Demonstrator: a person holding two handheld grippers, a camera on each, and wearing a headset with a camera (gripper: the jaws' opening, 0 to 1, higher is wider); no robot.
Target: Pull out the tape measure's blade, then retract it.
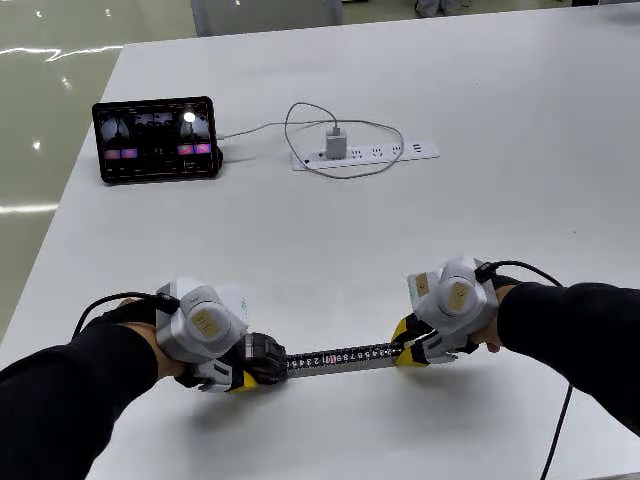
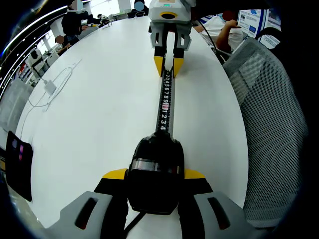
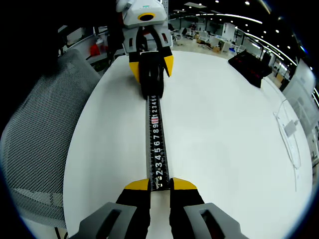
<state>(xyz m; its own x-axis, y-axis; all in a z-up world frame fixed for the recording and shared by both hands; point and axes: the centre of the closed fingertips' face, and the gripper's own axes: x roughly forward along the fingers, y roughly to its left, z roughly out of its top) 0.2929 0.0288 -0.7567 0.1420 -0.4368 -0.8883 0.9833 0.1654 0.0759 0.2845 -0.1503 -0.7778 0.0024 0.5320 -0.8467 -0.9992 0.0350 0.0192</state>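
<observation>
Black-cased tape measure (image 2: 155, 172) sits clamped between the yellow-tipped fingers (image 2: 115, 174) of the left gripper (image 2: 154, 175); we find both jaws closed against its sides. Straight ahead of those fingers the blade (image 3: 155, 144) runs low over the white table (image 1: 400, 230) to the right gripper (image 3: 159, 185), whose fingertips are pinched shut on the blade's end. We cannot tell whether the blade touches the table.

We judge the pull-out partly done and retraction not begun.

Risks noted:
- The pinch on the thin blade end is narrow. A sideways tug could slip it free, and the spring would snap the blade back toward the left fingers.
- Raising one end above the other could kink the blade.
- A loose hold could let the tape measure twist between the left fingers.
</observation>
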